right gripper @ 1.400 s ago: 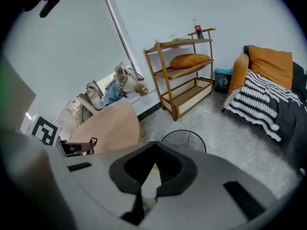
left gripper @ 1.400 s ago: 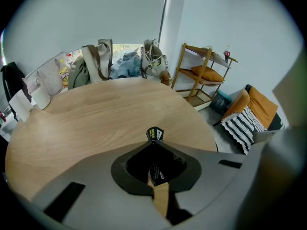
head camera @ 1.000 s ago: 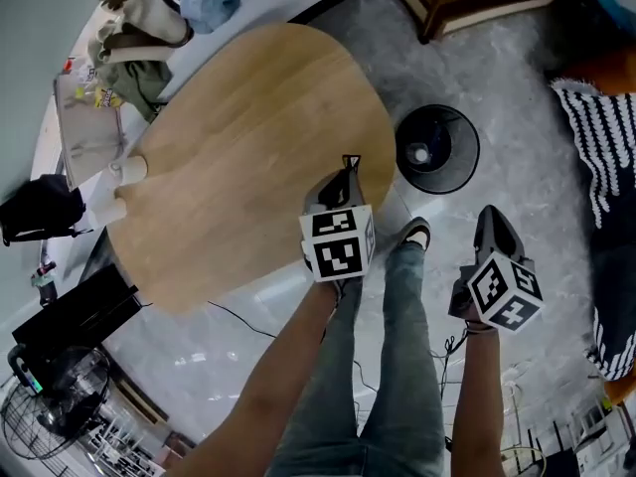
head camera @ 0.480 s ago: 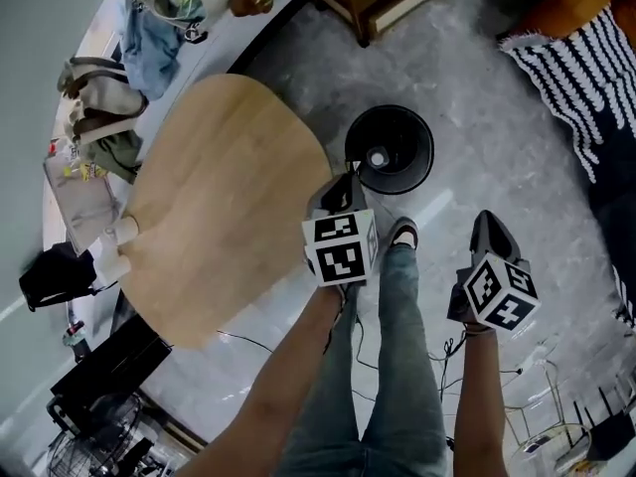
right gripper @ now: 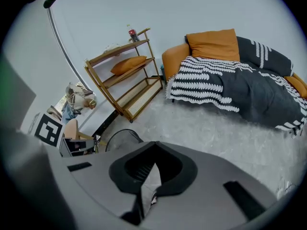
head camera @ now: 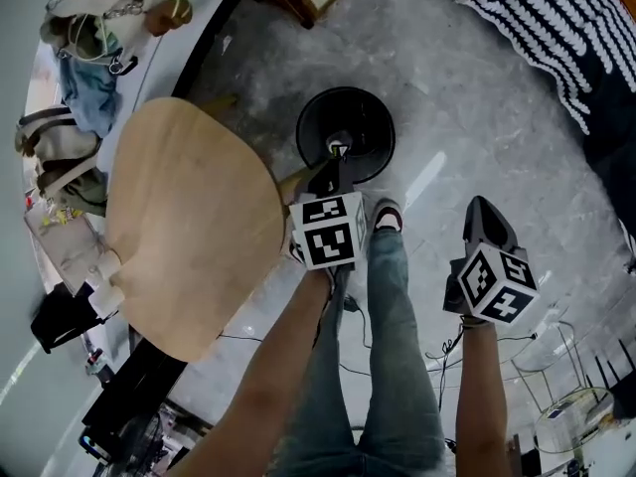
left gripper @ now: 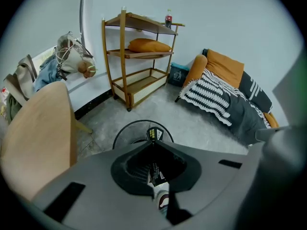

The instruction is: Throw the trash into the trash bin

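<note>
Item under inspection: a small dark wrapper with yellow print (left gripper: 153,134). It sits pinched between the jaws of the left gripper (head camera: 333,167), which are closed tight on it. Only its printed end pokes out past the tips. Its long axis runs along the jaws, which point steeply downward.

Directly beyond that tip is the round black open-topped trash bin (head camera: 363,117). In the head view the wrapper's free end lies over the bin's mouth, towards the rim nearer the person. The left gripper view shows the bin's rim just beyond the jaw tips. Judgement: the wrapper is placed for release, and parting the jaws should drop it inside. The nearness to the rim leaves little margin, and a light wrapper could drift or cling to a pad.

The right gripper (head camera: 482,215) is also closed. Its own view shows a pale thin scrap (right gripper: 147,188) wedged between the jaws. What the scrap is cannot be determined. This gripper hangs over the grey marbled floor (head camera: 447,97), well apart from the bin, which lies to its left. The left hand is clearly the nearer of the two.

A round light-wood table (head camera: 189,227) stands just beside the bin on the left, with nothing between them.
</note>
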The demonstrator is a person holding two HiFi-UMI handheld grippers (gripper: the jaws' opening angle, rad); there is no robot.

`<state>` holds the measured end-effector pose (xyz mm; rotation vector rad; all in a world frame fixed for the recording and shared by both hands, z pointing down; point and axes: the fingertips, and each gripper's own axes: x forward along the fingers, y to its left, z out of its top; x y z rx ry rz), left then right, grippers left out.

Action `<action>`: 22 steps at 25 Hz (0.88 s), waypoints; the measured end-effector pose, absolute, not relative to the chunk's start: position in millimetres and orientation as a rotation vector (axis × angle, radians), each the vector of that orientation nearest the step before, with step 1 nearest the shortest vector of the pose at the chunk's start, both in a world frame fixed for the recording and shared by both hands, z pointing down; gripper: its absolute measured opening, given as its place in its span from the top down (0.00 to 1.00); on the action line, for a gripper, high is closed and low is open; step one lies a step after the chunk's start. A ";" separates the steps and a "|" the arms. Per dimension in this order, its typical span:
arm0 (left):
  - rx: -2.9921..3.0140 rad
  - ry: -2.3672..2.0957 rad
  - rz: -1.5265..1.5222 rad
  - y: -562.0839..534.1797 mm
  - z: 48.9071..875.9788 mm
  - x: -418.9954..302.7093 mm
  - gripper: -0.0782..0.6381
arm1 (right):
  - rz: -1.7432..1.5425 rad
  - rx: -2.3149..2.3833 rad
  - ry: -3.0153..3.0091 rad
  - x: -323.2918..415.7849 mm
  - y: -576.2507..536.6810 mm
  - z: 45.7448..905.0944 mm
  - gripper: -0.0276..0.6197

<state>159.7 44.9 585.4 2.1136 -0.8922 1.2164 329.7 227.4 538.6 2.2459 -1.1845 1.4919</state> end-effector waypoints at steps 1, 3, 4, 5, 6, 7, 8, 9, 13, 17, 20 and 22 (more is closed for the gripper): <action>2.115 -0.885 1.226 44.6 593.3 163.0 0.85 | 1.499 2.249 -1.179 332.0 228.4 544.1 0.95; 2.121 -0.877 1.237 42.9 609.7 168.3 0.85 | 1.515 2.252 -1.170 334.4 230.3 556.2 0.95; 2.125 -0.873 1.237 42.2 617.4 171.2 0.85 | 1.523 2.251 -1.165 335.0 231.8 561.8 0.95; 2.130 -0.868 1.237 41.8 624.6 174.2 0.85 | 1.529 2.250 -1.159 335.5 233.8 566.7 0.95; 2.136 -0.862 1.238 41.8 631.6 177.1 0.85 | 1.536 2.248 -1.154 335.7 236.0 570.7 0.95; 2.139 -0.856 1.243 42.2 638.8 179.6 0.85 | 1.542 2.246 -1.148 335.9 238.2 574.3 0.95; 2.141 -0.850 1.253 42.6 646.2 181.6 0.85 | 1.547 2.244 -1.143 336.1 240.3 577.7 0.95; 2.143 -0.844 1.266 42.6 653.5 183.9 0.85 | 1.553 2.240 -1.139 336.6 242.1 580.9 0.95; 2.149 -0.825 1.310 42.2 675.5 194.6 0.85 | 1.567 2.227 -1.120 340.3 248.8 588.8 0.95; 2.159 -0.801 1.335 44.1 683.8 202.8 0.85 | 1.574 2.222 -1.108 342.4 252.7 591.6 0.95; 2.163 -0.787 1.349 46.3 685.2 207.1 0.85 | 1.574 2.225 -1.105 343.8 253.6 590.6 0.95; 2.150 -0.778 1.350 46.5 686.2 208.3 0.85 | 1.573 2.231 -1.104 344.1 252.2 588.9 0.95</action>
